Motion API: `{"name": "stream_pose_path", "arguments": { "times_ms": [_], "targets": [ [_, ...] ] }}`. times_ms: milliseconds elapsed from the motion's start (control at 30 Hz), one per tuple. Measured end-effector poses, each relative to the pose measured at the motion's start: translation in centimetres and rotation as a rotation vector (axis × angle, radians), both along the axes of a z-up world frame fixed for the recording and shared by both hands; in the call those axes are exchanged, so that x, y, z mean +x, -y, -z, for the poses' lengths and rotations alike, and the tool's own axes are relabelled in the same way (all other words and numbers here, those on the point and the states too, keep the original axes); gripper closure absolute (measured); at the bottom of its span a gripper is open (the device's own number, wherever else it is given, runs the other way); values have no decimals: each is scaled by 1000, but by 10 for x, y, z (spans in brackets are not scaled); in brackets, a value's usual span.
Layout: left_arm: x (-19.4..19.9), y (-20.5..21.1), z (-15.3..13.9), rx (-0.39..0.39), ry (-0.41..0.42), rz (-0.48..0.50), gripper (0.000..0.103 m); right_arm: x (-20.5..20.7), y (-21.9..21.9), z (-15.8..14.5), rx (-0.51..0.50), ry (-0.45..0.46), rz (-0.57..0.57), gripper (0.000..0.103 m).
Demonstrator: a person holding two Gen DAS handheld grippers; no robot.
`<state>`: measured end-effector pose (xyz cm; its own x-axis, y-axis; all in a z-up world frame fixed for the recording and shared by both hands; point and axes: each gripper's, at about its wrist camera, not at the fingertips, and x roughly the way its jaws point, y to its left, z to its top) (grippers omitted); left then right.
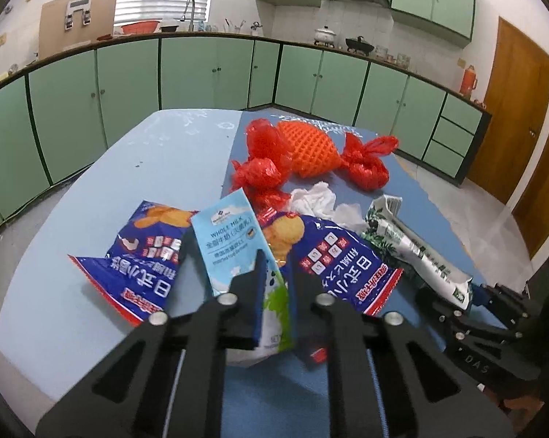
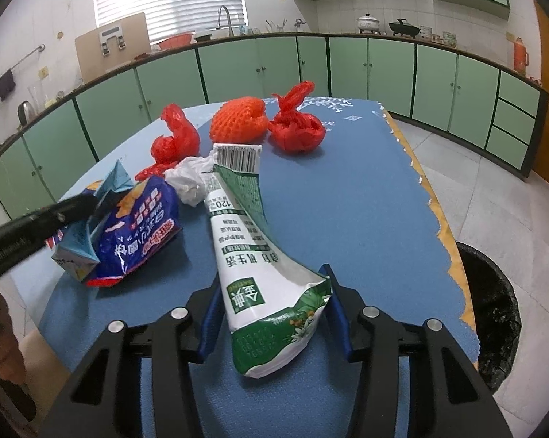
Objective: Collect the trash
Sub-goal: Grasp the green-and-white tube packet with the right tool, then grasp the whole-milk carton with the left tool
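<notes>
1. where the table (image 2: 347, 197) meets the frame's right side, a black-lined bin (image 2: 493, 314) is cut off.
2. right gripper (image 2: 270, 303) pinches the green-white pouch (image 2: 245, 255), whose lower end hides its pads.
3. left gripper (image 1: 274, 273) is pressed onto the milk carton (image 1: 230, 241), which covers part of a blue snack bag (image 1: 332, 255).
4. crumpled tissue (image 1: 318, 200) lies half hidden behind them.

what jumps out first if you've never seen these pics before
The bright red bags and orange foam net at the far end of the blue table catch the eye first. Nearer, the left gripper is shut on a flattened milk carton lying over blue snack bags. The right gripper pinches a green-and-white pouch, with a black-lined bin at the table's right edge.
</notes>
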<state>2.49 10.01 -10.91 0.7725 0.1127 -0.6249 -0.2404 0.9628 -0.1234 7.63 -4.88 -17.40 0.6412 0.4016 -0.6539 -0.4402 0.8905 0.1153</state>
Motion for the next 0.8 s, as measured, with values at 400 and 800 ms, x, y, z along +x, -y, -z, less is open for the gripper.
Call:
{"name": "stream_pose_path", "arguments": {
  "times_ms": [400, 800],
  "targets": [
    [6, 5, 12, -3, -38, 9, 77, 4, -3, 2, 1, -9, 6, 53],
    [-10, -2, -23, 0, 97, 6, 103, 1, 4, -22, 23, 22, 17, 58]
  ]
}}
